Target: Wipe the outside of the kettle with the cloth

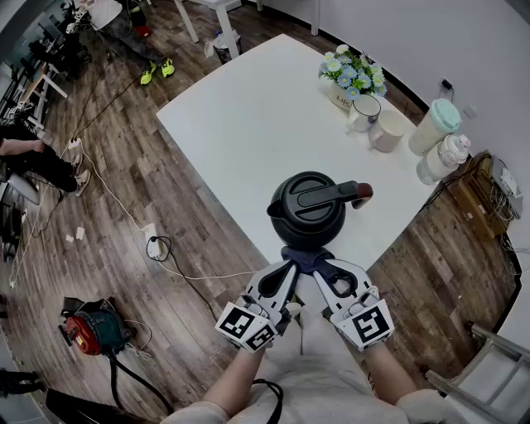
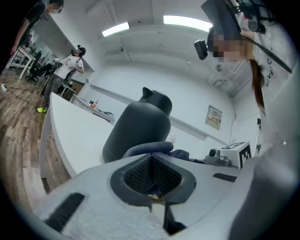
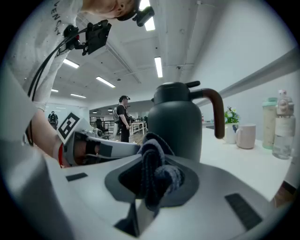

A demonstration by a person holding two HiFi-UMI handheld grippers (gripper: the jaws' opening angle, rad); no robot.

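Counter (image 1: 248, 124): white and mostly bare. The work is set at its 6 o'clock edge, likely so both grippers reach it without stretching.
Kettle (image 1: 308, 217): black, upright, lid on. Its handle (image 1: 335, 195) points to 3 o'clock and ends in a brownish tip. It stands free with nothing gripping it, so a firm wipe could push it along.
Right gripper (image 1: 323, 267): comes in from 5 o'clock of the kettle. Its fingers (image 3: 220, 187) are pinched on a thick bunch of the cloth, which fills the opening between them. I judge this is the working grip, a wad to press against the wall.
Left gripper (image 1: 290, 267): comes in from 7 o'clock. Its fingers (image 2: 93, 187) are pressed together, and a fold of cloth rises right at their tips, so they seem to nip an edge. That would keep the cloth gathered between the two grippers.
Cloth (image 1: 305, 257): dark blue and crumpled, at 6 o'clock of the kettle, against its foot. Wiping looks about to start low on the near side.
Bottles (image 1: 436, 124): two pale ones at 2 o'clock of the kettle, well apart from it.
Flowers (image 1: 353, 74): a small pot at 1 o'clock, with two mugs (image 1: 387, 131) just beside it.
Writing: black-and-white square markers (image 1: 371, 323) sit on each gripper's cube. A wall notice (image 2: 214, 117) is too small to read. The lettering on the person's white shirt (image 3: 58, 10) is cut off and not legible whole. I see no brand on the kettle.
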